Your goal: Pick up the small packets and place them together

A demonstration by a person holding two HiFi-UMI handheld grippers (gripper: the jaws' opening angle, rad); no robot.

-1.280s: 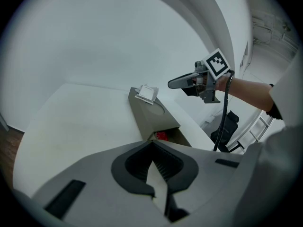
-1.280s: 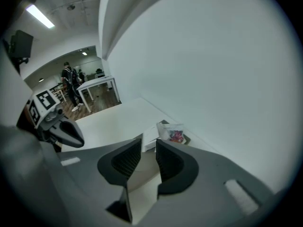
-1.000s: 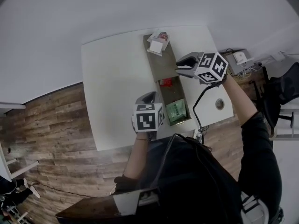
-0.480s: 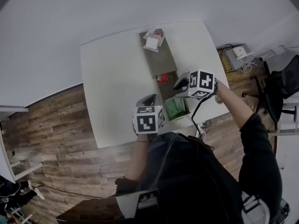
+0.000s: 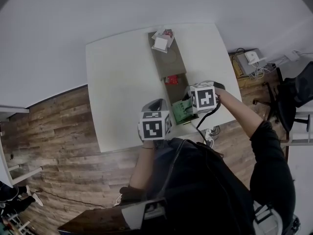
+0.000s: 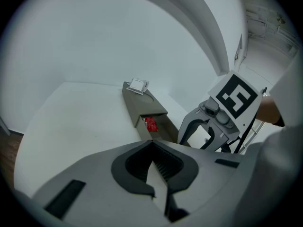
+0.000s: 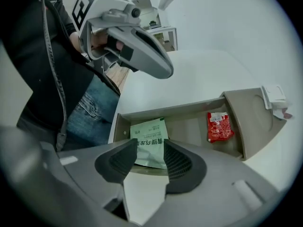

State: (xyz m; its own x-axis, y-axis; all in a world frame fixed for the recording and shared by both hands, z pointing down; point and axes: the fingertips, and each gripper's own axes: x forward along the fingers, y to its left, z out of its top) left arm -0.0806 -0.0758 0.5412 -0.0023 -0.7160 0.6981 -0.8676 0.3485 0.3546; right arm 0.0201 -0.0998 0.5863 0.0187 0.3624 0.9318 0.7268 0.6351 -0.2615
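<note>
Head view: white table, wood-plank floor, green packet in tray.

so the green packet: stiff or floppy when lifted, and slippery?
Probably floppy: the green packet is a thin flat pouch lying flush on the tray floor, so it would likely sag from a pinched edge. Likely light: no bulge shows. Its film looks smooth, so it may slip, and lying flat it offers little edge to catch.

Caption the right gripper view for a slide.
Right gripper, jaws just opened, nothing gripped, hovers over green packet in grey tray; red packet farther along.
</note>
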